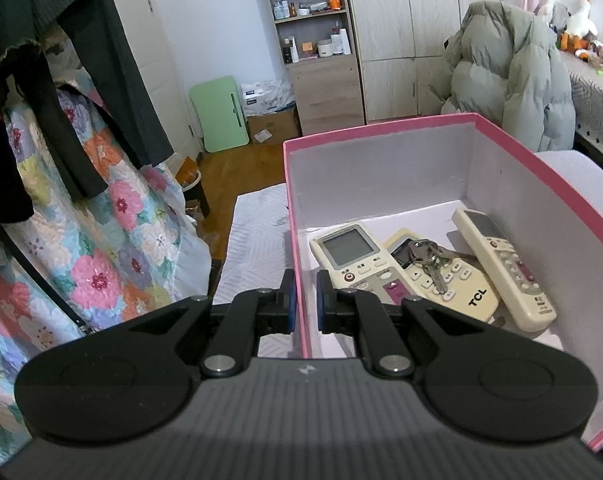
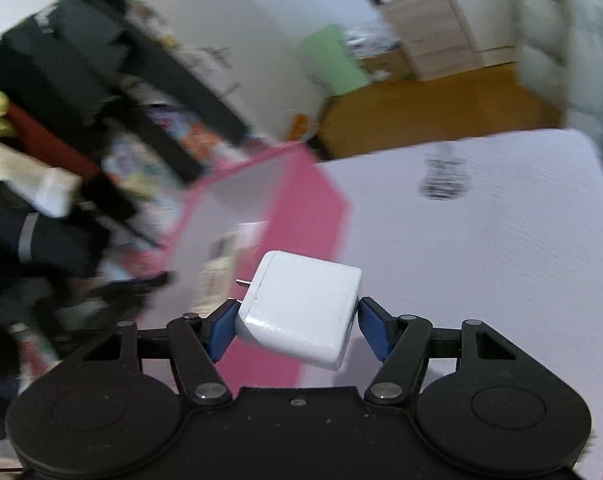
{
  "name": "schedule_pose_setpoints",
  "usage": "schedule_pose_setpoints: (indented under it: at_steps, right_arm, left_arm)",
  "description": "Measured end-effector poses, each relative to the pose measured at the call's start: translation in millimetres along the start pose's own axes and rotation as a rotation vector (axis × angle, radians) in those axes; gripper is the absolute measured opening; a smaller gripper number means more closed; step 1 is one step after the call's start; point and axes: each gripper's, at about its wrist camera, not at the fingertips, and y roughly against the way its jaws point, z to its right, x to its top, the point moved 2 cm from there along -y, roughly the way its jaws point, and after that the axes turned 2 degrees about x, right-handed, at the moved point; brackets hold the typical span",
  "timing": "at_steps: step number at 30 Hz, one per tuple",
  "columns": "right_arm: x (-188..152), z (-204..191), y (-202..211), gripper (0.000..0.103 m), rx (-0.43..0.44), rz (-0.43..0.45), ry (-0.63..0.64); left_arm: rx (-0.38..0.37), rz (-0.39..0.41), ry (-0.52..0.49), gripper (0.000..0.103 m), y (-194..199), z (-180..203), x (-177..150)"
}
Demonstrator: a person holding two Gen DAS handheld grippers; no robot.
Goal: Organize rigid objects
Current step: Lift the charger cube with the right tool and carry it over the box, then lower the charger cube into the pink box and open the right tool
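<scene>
Here, right gripper (image 2: 297, 326) pinches a white charger (image 2: 301, 312), light, stiff, slick-sided; left gripper (image 1: 306, 300) clamps pink box (image 1: 381, 132) wall w/ remotes (image 1: 405, 268) inside.

left wrist cam: sits right over the pink box (image 1: 381, 130), its near wall between the left gripper (image 1: 306, 296) fingers, looking down inside and across the room to the wardrobe (image 1: 413, 12)
right wrist cam: further back over the white surface (image 2: 481, 240), pretty blurry
shared by the 2: pink box (image 2: 301, 208), green board (image 1: 220, 114) (image 2: 333, 60)
</scene>
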Motion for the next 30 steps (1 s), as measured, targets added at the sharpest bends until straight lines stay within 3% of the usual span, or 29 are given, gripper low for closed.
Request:
schedule_pose_setpoints:
  at_steps: [6,12,22,30]
  right_arm:
    - [19,-60,-21,0.070,0.065,-0.054,0.143]
    - [48,-98,-81,0.070,-0.057,-0.128,0.352]
    - [72,-101,-194,0.070,-0.219,-0.302,0.475]
    - [54,-89,-211,0.070,-0.235,-0.413,0.466]
  left_arm:
    - [-0.028,0.023,0.084,0.007,1,-10,-3]
    - [0.013,0.064,0.042,0.006,5,-3,-3]
    - [0.001,0.068,0.055,0.005,5,-5,-3]
    - [-0.037,0.074,0.097,0.005,5,-12,-4]
